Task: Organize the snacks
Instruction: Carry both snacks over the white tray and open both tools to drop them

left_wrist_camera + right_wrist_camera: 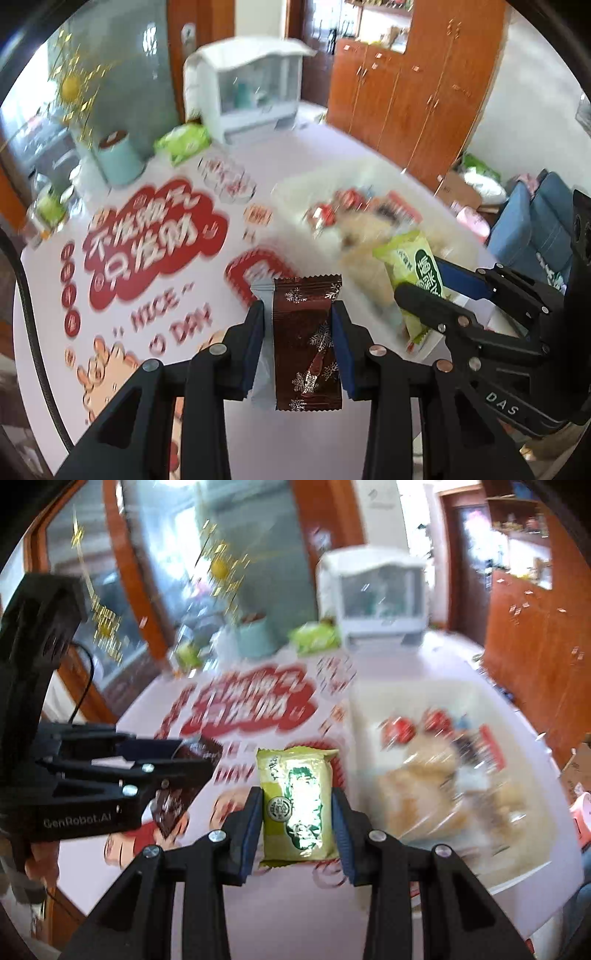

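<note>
My left gripper (297,314) is shut on a brown snack packet with silver snowflakes (308,343), held upright above the table; a pale grey wrapper edge (263,365) shows beside it between the pads. My right gripper (297,797) is shut on a green snack packet (297,805), also lifted off the table. Each view catches the other hand: the right gripper (421,280) with its green packet (417,258) is at the right, the left gripper (195,755) with the brown packet (201,751) at the left. A pale tray (291,192) (365,705) with several snacks sits ahead, to the right.
The table (295,158) has a white cloth with red print. At its far side stand a white box with clear panels (251,85), a teal canister (118,158), a green pack (183,142) and small glasses (229,177). Wooden cabinets (406,92) and a blue sofa (532,221) lie beyond.
</note>
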Motion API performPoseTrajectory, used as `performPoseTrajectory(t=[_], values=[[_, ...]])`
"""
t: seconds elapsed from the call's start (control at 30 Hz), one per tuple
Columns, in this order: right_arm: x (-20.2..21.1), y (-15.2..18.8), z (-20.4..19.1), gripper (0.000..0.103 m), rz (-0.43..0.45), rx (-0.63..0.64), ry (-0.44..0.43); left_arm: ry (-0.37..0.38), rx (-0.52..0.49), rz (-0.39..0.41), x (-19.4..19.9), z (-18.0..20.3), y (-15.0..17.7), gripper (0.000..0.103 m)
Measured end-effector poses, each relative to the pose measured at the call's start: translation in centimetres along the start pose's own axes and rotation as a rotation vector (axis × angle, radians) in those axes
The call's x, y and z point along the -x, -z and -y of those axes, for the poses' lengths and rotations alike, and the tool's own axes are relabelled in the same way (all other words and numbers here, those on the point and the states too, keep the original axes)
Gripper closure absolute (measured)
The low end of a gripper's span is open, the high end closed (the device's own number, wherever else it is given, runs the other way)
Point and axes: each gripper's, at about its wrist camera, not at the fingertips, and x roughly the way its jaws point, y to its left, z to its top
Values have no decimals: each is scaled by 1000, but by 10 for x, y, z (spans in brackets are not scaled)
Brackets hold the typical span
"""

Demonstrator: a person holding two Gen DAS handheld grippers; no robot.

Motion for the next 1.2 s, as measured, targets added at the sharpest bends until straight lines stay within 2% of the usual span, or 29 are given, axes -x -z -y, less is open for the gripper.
performPoseTrajectory(t=[0.2, 0.4, 0.6, 0.8, 0.87, 0.9, 0.93, 1.03, 1.1, 1.2], values=[[33, -38, 39, 66, 131, -47, 111, 6, -19, 111, 11, 41, -48, 69], [54, -58, 81, 66, 196, -125, 235, -34, -47, 175, 7, 74, -84, 69], [61, -69, 111, 66, 210, -172, 329, -63, -50, 190, -6, 90, -101, 69], [55, -70, 122, 66, 190, -183, 367, -121, -38, 162, -29, 92, -106, 68], [47, -69, 122, 65, 167, -176, 375, -156, -43, 132, -41, 90, -104, 54], [42, -68, 122, 65, 152, -172, 382, -174, -44, 111, -47, 89, -102, 27], [37, -66, 122, 65, 133, -165, 389, -203, -39, 95, -53, 88, -100, 6], [24, -59, 123, 61, 79, -156, 410, -241, -41, 96, -58, 81, -89, 3], [20, -54, 123, 48, 59, -155, 414, -255, -46, 73, -62, 76, -83, 2], [18, -50, 120, 40, 56, -151, 423, -249, -18, 38, -65, 67, -72, 2]])
